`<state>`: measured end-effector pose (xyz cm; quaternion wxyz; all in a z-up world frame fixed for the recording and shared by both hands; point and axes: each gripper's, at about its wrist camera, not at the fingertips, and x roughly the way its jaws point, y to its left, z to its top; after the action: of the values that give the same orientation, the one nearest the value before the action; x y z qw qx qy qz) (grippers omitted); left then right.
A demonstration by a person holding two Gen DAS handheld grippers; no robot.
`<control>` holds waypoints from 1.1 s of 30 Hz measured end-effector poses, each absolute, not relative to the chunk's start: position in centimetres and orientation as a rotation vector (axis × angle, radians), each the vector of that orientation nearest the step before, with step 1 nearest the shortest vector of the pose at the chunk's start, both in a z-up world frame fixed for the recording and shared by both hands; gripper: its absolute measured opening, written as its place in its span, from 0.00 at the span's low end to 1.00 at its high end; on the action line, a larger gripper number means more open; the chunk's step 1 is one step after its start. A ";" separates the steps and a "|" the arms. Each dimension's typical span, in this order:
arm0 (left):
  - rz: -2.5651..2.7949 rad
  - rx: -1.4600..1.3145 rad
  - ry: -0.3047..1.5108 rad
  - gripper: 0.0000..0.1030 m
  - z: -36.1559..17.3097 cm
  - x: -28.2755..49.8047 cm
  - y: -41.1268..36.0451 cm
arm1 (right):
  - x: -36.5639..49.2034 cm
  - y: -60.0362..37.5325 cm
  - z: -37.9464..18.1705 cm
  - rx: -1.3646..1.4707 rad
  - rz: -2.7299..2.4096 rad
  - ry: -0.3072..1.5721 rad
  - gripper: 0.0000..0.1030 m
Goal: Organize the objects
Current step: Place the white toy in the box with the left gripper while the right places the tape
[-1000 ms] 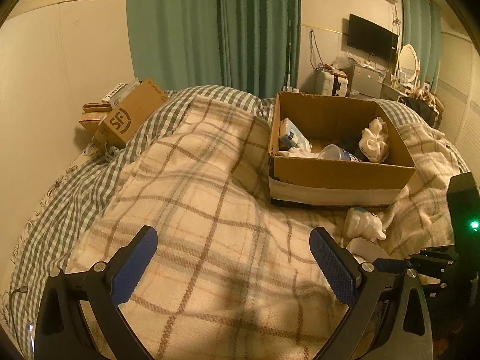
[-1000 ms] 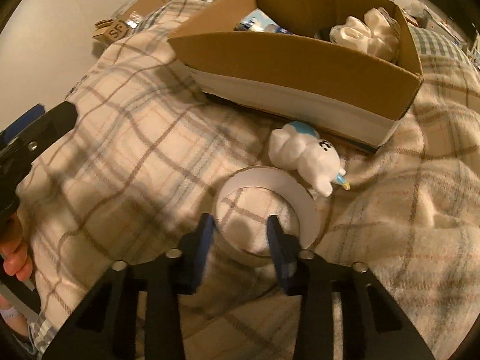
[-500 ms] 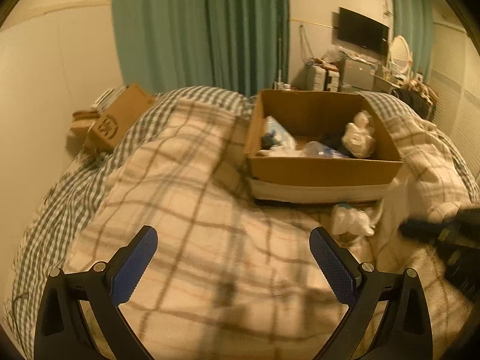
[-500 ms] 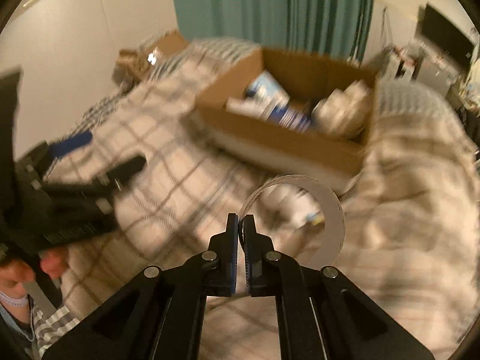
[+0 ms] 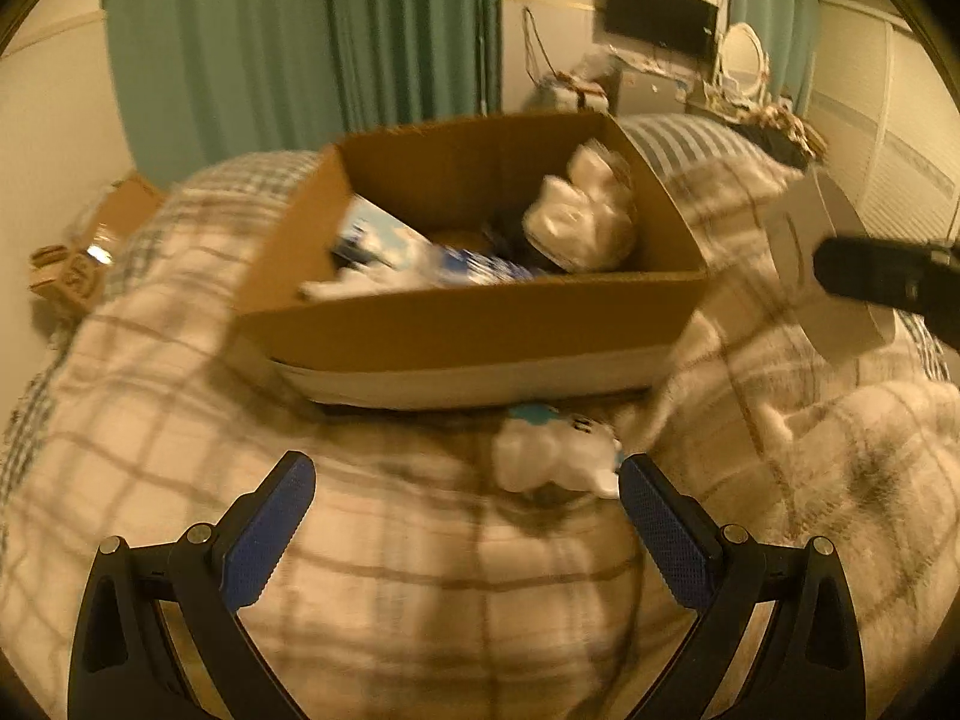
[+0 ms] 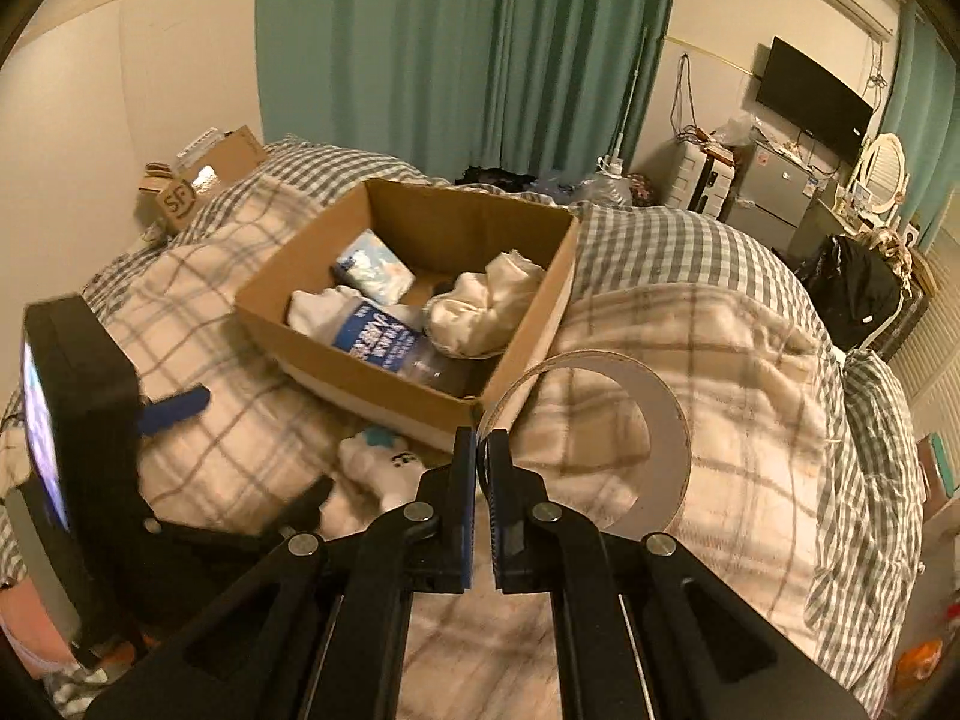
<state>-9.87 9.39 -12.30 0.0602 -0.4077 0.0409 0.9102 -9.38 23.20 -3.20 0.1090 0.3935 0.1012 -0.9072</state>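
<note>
The right claw (image 6: 482, 450), clamped on the tape roll (image 6: 663, 420), has lifted it off the bed (image 6: 750, 360) beside the cardboard box (image 6: 384, 384). The left claw (image 5: 462, 531), jaws apart, has neared the plush toy (image 5: 552, 450).

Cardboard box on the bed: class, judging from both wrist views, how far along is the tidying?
Done: the cardboard box already holds a water bottle, a tissue pack and a white cloth bundle. In hand: the right gripper is clamped on the tape roll, lifted beside the box. Left: the white plush toy lies on the blanket before the open left gripper.
</note>
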 end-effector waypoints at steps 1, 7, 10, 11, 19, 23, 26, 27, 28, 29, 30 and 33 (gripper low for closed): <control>2.740 -1.250 0.137 1.00 -12.8 -10.2 9.9 | -9.6 23.4 -3.4 1.153 -2.669 0.287 0.03; 2.685 -1.302 0.207 1.00 -15.0 -11.7 12.2 | -10.6 24.9 -5.6 1.177 -2.656 0.236 0.03; 2.662 -1.332 0.179 1.00 -15.9 -12.7 12.5 | -10.9 25.5 -6.4 1.192 -2.640 0.199 0.03; 2.648 -1.345 0.173 1.00 -16.2 -13.0 12.6 | -10.9 25.6 -6.5 1.194 -2.631 0.188 0.03; 2.558 -1.357 0.116 0.66 -16.8 -13.3 12.6 | -11.0 25.3 -7.0 1.211 -2.626 0.189 0.03; 2.579 -1.313 0.146 0.66 -15.6 -12.2 12.4 | -10.6 25.3 -6.8 1.213 -2.640 0.196 0.03; 2.599 -1.278 0.154 0.66 -14.2 -11.1 12.0 | -9.9 25.2 -6.2 1.205 -2.652 0.195 0.03; 2.608 -1.265 0.156 0.66 -13.5 -10.5 11.9 | -9.7 25.2 -5.9 1.201 -2.656 0.195 0.03; 2.614 -1.254 0.156 0.66 -13.0 -10.2 11.7 | -9.3 25.1 -5.5 1.194 -2.661 0.198 0.03; 2.622 -1.240 0.151 0.66 -12.2 -9.6 11.4 | -9.2 25.0 -5.3 1.188 -2.665 0.199 0.03; 2.628 -1.231 0.147 0.66 -11.5 -9.2 11.2 | -8.8 24.9 -4.8 1.177 -2.670 0.201 0.03; 2.655 -1.191 0.139 0.66 -9.2 -8.3 10.1 | -7.6 24.3 -3.3 1.136 -2.677 0.210 0.03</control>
<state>-8.29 10.05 -9.23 0.1137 -0.4062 0.0473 0.9054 -7.60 24.32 -3.35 0.1127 0.3870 0.0714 -0.9124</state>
